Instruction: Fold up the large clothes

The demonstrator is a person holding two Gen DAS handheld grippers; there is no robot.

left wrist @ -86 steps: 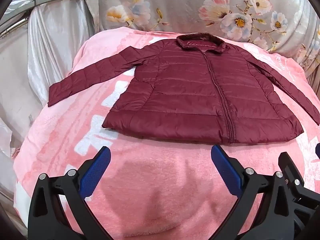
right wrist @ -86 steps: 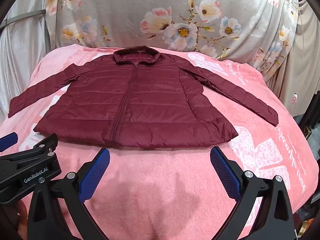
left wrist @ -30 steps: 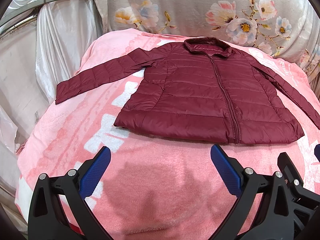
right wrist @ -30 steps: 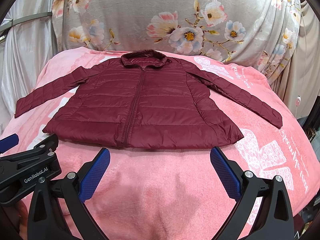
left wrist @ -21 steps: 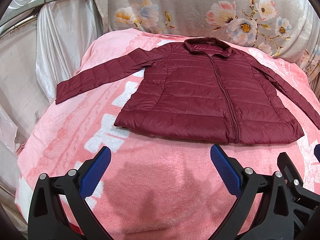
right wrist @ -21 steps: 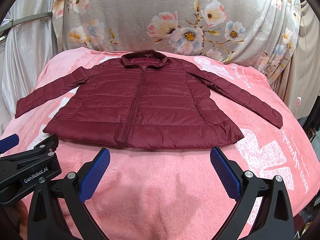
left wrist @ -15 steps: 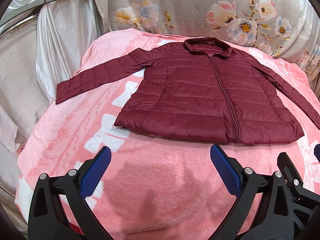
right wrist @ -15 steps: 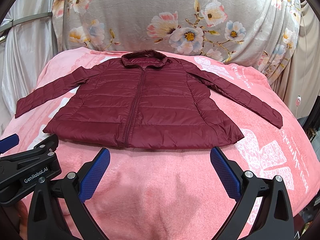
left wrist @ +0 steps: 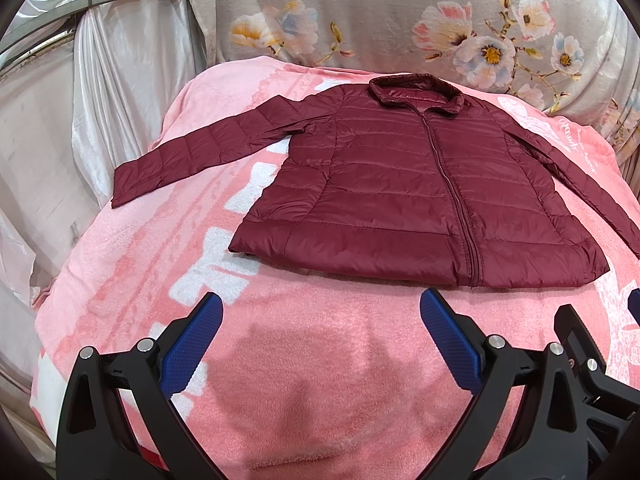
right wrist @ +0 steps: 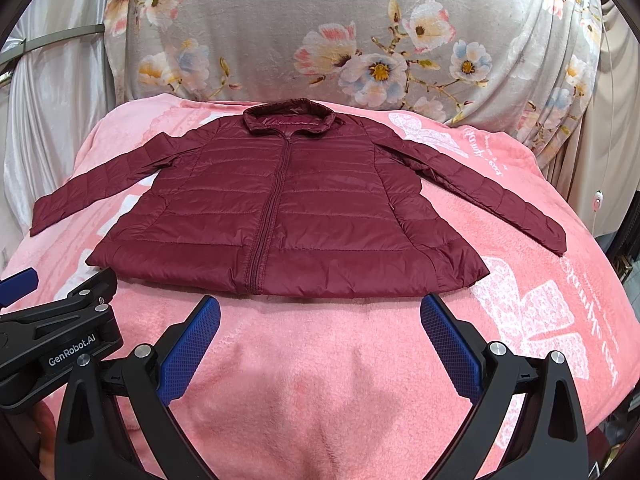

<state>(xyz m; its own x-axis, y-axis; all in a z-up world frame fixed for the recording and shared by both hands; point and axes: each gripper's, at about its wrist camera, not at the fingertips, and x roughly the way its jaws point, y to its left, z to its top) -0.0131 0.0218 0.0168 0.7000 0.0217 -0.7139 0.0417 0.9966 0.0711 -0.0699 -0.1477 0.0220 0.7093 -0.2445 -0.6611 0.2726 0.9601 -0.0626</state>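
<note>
A maroon quilted jacket [left wrist: 404, 196] lies flat and face up on a pink blanket [left wrist: 304, 392], zipped shut, with its collar [left wrist: 416, 90] at the far side and its hem toward the cameras. Both sleeves are spread out to the sides: the left sleeve [left wrist: 200, 148] runs down toward the blanket's left edge, and the right sleeve [right wrist: 480, 192] angles out to the right, its cuff resting near white lettering printed on the blanket. Nothing lies on top of the jacket.

The blanket covers a rounded surface; what is under it cannot be told. White butterfly and text prints [right wrist: 536, 320] show on its right part and blocky white patches on its left.

Behind the blanket hangs a grey floral cloth [right wrist: 360, 40]. To the left hangs shiny white fabric [left wrist: 100, 80] with a curved metal bar [left wrist: 88, 0] across it.

The left claw [left wrist: 320, 332] hovers over bare blanket near the hem, its blue pads spread wide, gripping nothing. The right claw [right wrist: 320, 332] sits just beside it, likewise spread wide and empty, clear of the jacket. In the right wrist view, the left claw's black body shows at the lower left.
</note>
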